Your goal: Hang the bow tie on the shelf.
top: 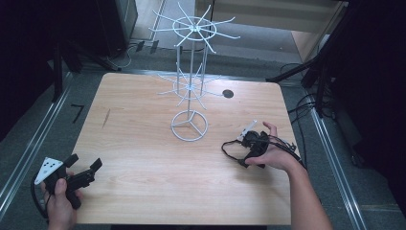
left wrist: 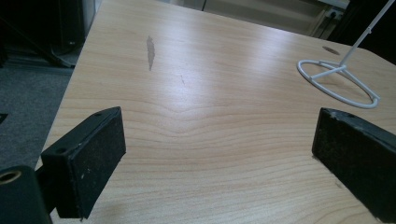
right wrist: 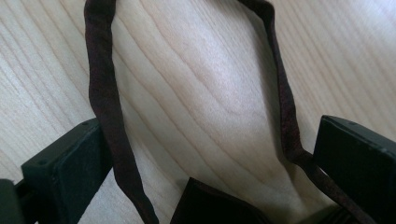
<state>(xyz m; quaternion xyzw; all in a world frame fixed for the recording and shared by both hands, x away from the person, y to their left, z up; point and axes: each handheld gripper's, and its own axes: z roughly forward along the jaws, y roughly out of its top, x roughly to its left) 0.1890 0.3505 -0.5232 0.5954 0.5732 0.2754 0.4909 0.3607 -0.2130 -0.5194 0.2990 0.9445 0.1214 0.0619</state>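
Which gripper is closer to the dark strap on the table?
Right. The right gripper sits over the dark strap, its loop between the open jaws. The left gripper hovers at the table's opposite front corner.

My high view looks down and forward over the whole table (top: 143,158). My left gripper view sits low, near the tabletop, facing the rack (left wrist: 337,84) base beyond its jaws; the high view shares it. My right gripper view is very close, strap (right wrist: 105,107) between jaws.
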